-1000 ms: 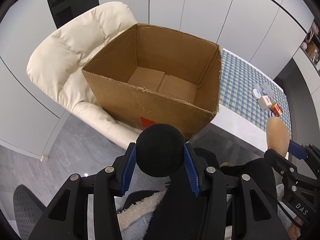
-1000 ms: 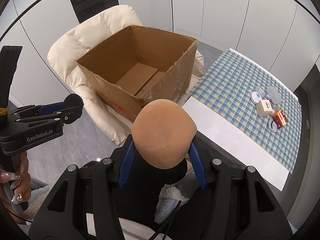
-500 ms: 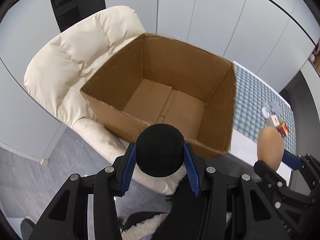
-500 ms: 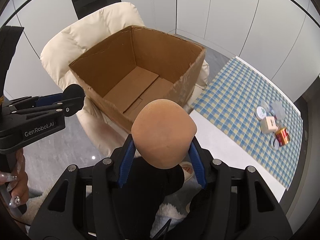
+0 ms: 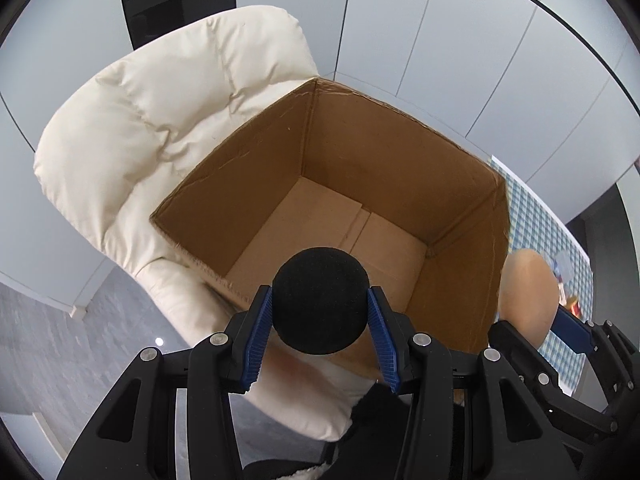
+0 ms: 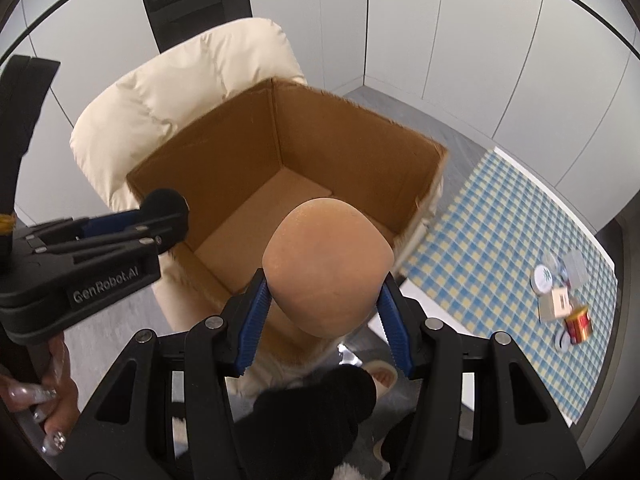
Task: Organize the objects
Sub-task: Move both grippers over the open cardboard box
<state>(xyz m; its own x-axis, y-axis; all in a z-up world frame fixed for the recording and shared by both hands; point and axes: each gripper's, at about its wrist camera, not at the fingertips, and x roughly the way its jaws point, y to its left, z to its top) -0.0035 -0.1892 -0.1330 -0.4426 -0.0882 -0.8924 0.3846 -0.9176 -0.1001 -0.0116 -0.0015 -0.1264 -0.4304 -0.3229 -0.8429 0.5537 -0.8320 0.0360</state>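
An open brown cardboard box (image 5: 404, 168) (image 6: 352, 148) stands on a cream padded chair; only its floor flaps show inside. My left gripper (image 5: 320, 312) is shut on a black foam sponge (image 5: 320, 300), which hangs over the box's near rim. My right gripper (image 6: 322, 288) is shut on a tan egg-shaped sponge (image 6: 328, 264), also over the near edge of the box. In the right wrist view the left gripper (image 6: 168, 216) with the black sponge (image 6: 164, 202) sits at the left. The tan sponge (image 5: 528, 292) shows at the right of the left wrist view.
The cream chair (image 5: 160, 128) (image 6: 180, 92) holds the box. At right is a table with a blue-and-yellow checked cloth (image 6: 500, 220) bearing a round white lid (image 6: 542, 278), a small white box (image 6: 556, 304) and a copper-coloured spool (image 6: 578, 322). A hand (image 6: 52, 384) grips the left tool.
Both grippers have moved closer to the box, which now fills more of each view and shows its floor. Each sponge stays gripped as before.
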